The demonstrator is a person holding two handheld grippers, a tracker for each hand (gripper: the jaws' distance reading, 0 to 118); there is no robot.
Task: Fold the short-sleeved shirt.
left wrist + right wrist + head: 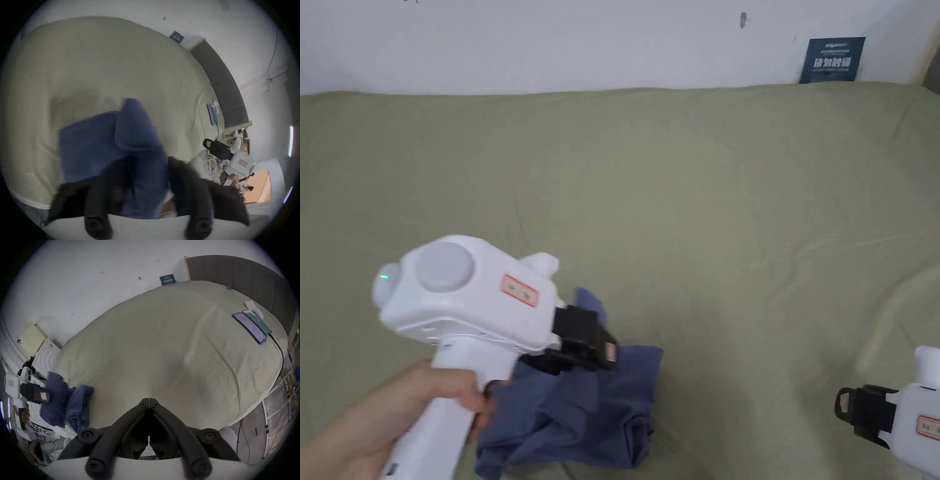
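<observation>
Left hand-held gripper [600, 353] pinches the shirt [594, 412], lower left; right hand-held gripper [148, 400] pressed together, apart.

Soft even daylight, fisheye-warped gripper views, motion blur up close

Wide bed [687, 187] under a wrinkled olive-green sheet, crumpled blue short-sleeved shirt [594, 412] partly resting on it at 6 o'clock in the head view, two phones [250, 326] side by side plus a small white item [254, 308] toward 2 o'clock in the right gripper view
</observation>
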